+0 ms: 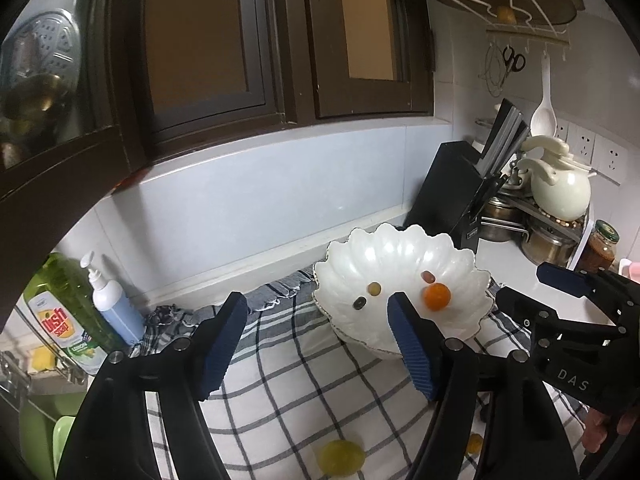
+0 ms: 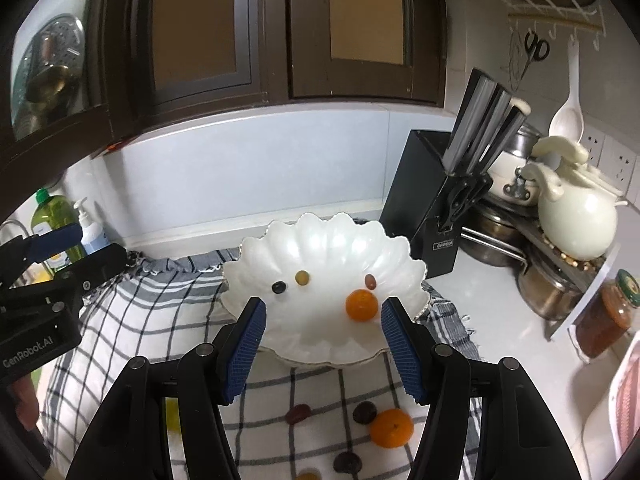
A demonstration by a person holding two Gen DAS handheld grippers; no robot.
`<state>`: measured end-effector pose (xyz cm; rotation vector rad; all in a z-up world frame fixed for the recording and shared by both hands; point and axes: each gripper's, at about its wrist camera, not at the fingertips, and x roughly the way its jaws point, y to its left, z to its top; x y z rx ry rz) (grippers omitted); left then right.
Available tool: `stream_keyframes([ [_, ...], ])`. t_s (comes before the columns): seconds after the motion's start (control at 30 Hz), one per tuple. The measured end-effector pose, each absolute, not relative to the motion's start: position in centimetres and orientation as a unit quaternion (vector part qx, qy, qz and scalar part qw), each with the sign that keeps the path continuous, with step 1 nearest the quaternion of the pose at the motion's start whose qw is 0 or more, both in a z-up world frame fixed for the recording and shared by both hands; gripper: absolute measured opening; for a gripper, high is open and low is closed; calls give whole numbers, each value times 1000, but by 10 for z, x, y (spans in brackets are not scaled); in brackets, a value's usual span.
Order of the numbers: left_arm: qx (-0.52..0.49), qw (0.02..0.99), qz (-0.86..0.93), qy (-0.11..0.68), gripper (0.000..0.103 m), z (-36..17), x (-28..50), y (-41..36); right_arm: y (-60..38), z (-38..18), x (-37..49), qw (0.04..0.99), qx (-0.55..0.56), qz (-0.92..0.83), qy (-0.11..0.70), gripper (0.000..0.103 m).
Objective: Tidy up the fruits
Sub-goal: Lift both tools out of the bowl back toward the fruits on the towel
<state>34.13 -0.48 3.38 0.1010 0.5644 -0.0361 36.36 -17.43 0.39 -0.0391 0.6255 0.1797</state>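
Four fruits lie in the white scalloped bowl (image 2: 320, 248): one orange kumquat (image 2: 361, 305) toward its right side, a reddish grape (image 2: 370, 281) just behind it with its long axis running front to back, a yellow-green grape (image 2: 302, 277) near the middle and a dark grape (image 2: 279, 287) left of that. The bowl sits at the back edge of the checked cloth (image 2: 132, 320). On the cloth in front lie a second orange fruit (image 2: 391, 427), three dark grapes (image 2: 364, 412) and a yellow fruit (image 1: 341, 457). The left gripper (image 1: 320, 320) and right gripper (image 2: 322, 320) both hang released and hold nothing, jaws wide apart.
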Motion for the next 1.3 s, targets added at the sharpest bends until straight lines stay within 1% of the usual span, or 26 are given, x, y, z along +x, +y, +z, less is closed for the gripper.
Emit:
stream_keyframes([
  [0.27, 51, 962, -26, 267, 74, 37, 313, 3, -167, 12, 330, 956, -22, 87, 280, 61],
  [0.7, 60, 964, -36, 257, 74, 35, 281, 10, -163, 9, 301, 959, -19, 87, 268, 61],
  [1.07, 74, 959, -34, 272, 75, 11, 262, 16, -160, 1, 275, 964, -21, 76, 255, 61],
  [1.3, 76, 958, -35, 274, 75, 1, 252, 17, -159, -12, 268, 960, -12, 77, 268, 61],
])
